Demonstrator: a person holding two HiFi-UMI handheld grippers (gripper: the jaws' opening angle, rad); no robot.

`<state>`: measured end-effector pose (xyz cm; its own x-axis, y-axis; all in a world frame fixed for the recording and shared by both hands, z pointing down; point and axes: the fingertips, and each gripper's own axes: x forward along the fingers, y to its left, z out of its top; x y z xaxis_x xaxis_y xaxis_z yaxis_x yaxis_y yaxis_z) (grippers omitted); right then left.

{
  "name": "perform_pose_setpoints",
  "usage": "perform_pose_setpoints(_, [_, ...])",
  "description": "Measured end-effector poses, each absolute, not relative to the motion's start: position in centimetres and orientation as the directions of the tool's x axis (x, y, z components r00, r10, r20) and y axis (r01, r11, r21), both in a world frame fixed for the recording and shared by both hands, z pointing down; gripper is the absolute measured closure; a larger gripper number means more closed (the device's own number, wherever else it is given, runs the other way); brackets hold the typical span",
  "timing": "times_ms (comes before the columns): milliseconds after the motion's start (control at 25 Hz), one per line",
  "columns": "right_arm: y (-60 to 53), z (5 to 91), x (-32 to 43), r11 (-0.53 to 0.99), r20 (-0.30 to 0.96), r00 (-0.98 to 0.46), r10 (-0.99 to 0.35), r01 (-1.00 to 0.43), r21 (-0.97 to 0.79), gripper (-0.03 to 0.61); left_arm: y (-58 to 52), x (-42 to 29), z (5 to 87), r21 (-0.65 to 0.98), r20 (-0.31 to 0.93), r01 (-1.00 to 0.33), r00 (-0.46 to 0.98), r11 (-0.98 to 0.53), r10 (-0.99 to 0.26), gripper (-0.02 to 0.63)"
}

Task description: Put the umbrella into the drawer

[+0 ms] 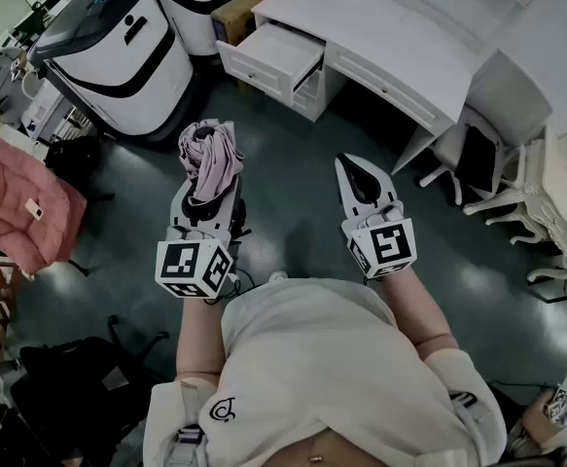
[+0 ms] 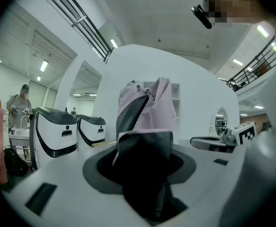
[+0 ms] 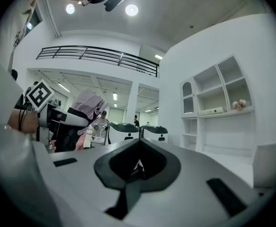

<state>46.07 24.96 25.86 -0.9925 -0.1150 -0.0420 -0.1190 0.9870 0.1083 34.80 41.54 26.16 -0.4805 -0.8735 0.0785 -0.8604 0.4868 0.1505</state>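
Observation:
A folded pink umbrella (image 1: pixel 211 160) with a dark underside stands upright between the jaws of my left gripper (image 1: pixel 205 185), which is shut on it. In the left gripper view the umbrella (image 2: pixel 145 126) fills the middle, pink cloth above and dark cloth below. My right gripper (image 1: pixel 363 179) is held level beside it, shut, with nothing in it. In the right gripper view its jaws (image 3: pixel 138 164) meet at the tip, and the umbrella (image 3: pixel 88 105) shows at the left. The white desk's open drawer (image 1: pixel 271 58) lies ahead, up and slightly right of both grippers.
A white desk (image 1: pixel 409 47) runs along the upper right, with a chair (image 1: pixel 478 154) beside it. Two white-and-black machines (image 1: pixel 118 52) stand at the upper left. A pink cushioned seat (image 1: pixel 16 212) and a dark bag (image 1: pixel 69 387) lie at the left. People stand in the distance.

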Motion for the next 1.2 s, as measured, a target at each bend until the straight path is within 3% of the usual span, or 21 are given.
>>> perform_pose_setpoints(520, [25.5, 25.9, 44.1, 0.988, -0.05, -0.989, -0.139, -0.142, 0.067, 0.573, 41.8, 32.6, 26.3, 0.141, 0.069, -0.878, -0.452, 0.457, -0.889, 0.403])
perform_pose_setpoints(1200, [25.7, 29.1, 33.2, 0.99, -0.005, -0.99, -0.138, -0.138, 0.026, 0.571, 44.0, 23.3, 29.3, 0.154, 0.11, -0.861, -0.472, 0.484, -0.875, 0.403])
